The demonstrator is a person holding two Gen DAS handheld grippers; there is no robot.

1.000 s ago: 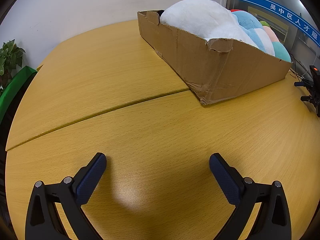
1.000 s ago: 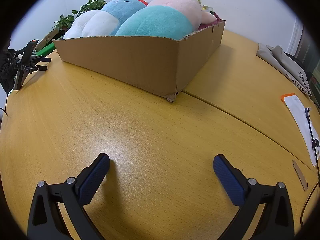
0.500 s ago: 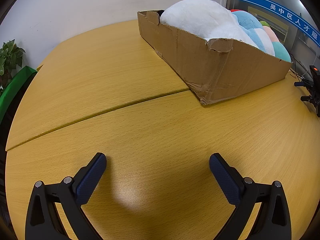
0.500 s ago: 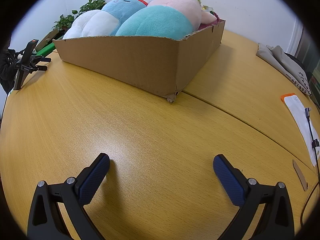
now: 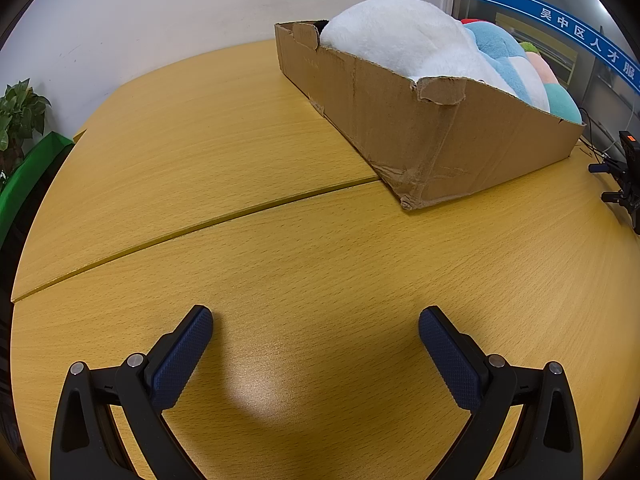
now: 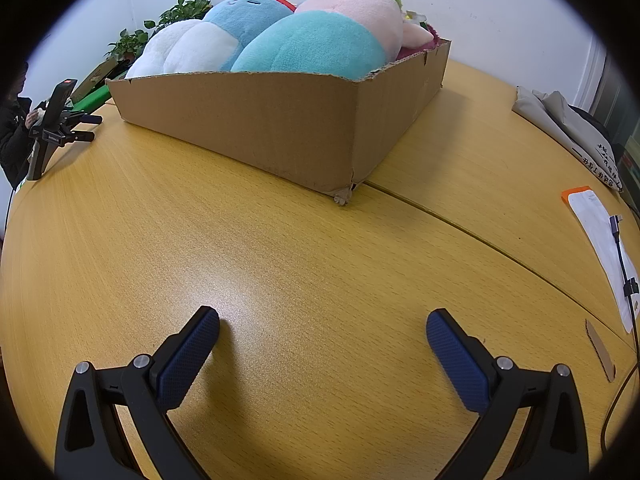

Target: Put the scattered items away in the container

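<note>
A shallow cardboard box (image 5: 460,148) stands on the wooden table (image 5: 240,152), far right in the left wrist view and ahead in the right wrist view (image 6: 280,128). It is heaped with plush toys: a white one (image 5: 400,36), a blue one (image 6: 248,12), a teal one (image 6: 312,44) and a pink one (image 6: 360,8). My left gripper (image 5: 316,320) is open and empty, low over bare table, well short of the box. My right gripper (image 6: 322,322) is open and empty too, short of the box's near corner.
A small black tripod stand (image 6: 52,120) sits at the table's edge, also seen in the left wrist view (image 5: 624,176). A white paper with a cable (image 6: 604,248) and a folded bag (image 6: 568,128) lie right. Potted plants (image 5: 16,116) stand beyond the table.
</note>
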